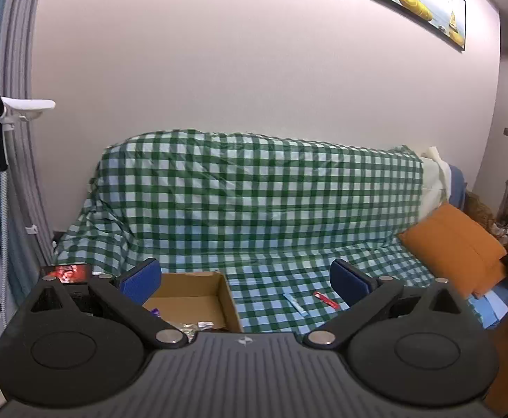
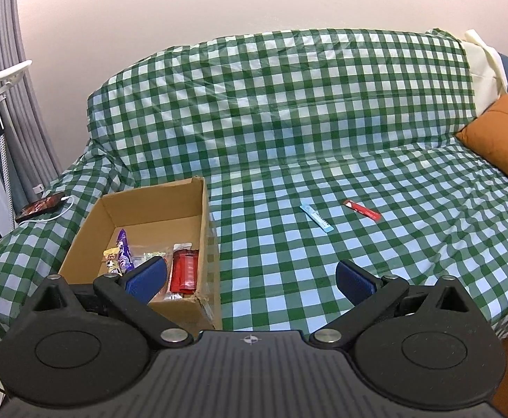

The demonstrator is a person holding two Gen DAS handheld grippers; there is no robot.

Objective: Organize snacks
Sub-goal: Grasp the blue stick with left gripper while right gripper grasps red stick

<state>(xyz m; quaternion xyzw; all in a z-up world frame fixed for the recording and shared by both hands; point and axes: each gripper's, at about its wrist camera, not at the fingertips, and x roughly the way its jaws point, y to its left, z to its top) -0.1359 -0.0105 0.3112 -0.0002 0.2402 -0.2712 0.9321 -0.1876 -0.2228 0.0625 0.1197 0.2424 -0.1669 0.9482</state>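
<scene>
Looking across the sofa (image 2: 323,132), we judge the checked cover's slack the main risk: closing on a flat stick could pinch cloth and drag it. Our cardboard box (image 2: 90,233) sits toward the seat's left edge, holding a red packet (image 2: 184,271), a purple wrapper (image 2: 124,250) and smaller sweets. The blue stick (image 2: 316,218) and red stick (image 2: 362,209) lie mid-seat, apart. Our right gripper (image 2: 250,280) and left gripper (image 1: 245,280) both hang wide open, empty.
</scene>
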